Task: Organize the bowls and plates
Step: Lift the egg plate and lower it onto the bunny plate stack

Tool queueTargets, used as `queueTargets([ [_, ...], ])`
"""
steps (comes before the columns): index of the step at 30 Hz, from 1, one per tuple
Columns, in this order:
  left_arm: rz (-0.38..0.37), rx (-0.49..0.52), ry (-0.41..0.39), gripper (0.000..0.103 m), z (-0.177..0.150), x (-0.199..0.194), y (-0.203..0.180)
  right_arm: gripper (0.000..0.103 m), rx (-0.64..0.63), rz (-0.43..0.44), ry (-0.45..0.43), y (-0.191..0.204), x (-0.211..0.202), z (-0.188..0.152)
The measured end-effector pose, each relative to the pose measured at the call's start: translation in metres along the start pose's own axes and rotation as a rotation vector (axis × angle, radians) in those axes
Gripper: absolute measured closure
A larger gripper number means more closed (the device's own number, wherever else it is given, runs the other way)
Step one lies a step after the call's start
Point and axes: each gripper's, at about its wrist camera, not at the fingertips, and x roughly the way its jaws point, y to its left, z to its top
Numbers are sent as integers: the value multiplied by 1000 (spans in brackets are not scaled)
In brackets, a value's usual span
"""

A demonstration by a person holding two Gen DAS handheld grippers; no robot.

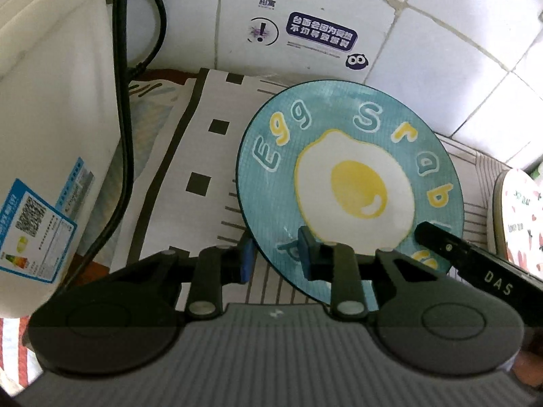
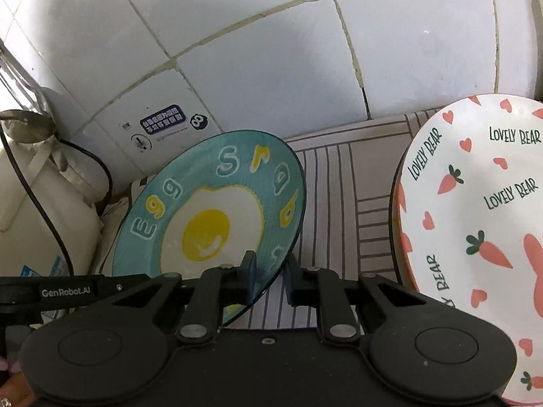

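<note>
A teal plate with a fried egg picture and the words "Egg" (image 1: 349, 183) (image 2: 217, 217) is held tilted above a patterned mat. My left gripper (image 1: 276, 259) has its two blue-padded fingers on either side of the plate's near-left rim. My right gripper (image 2: 269, 279) straddles the plate's near-right rim in the same way. A small gap shows at each pad, so the grip is loose or partly closed. A white plate with carrots, hearts and "LOVELY BEAR" (image 2: 475, 230) (image 1: 522, 217) lies to the right on a stack.
A white appliance with a blue label (image 1: 51, 135) and a black cable (image 1: 124, 135) stand at the left. A white tiled wall (image 2: 271, 51) with a warning sticker (image 1: 319, 32) is behind. The mat (image 1: 203, 156) has black squares and stripes.
</note>
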Motion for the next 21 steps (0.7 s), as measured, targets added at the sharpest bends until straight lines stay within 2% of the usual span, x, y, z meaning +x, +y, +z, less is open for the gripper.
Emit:
queueTargets([
  [3,13,29,3,77,0,-4,-3,82,-14,13,8,0,1,2],
  [5,-12,14,21,78,3,-8,1,82,-46,9,19,3,-2,4],
  [11,-29,78,11,77,-9,-35,-12,81,-92,20,9,3,-31,2],
  [16,-60,129,14,77,-17,-60,-36,80,-91,13,-14,-5,-69,-2],
  [21,-68,232,-30,77,-20,-80,-77,79,-40,-19,-49,-21,-110,-4],
])
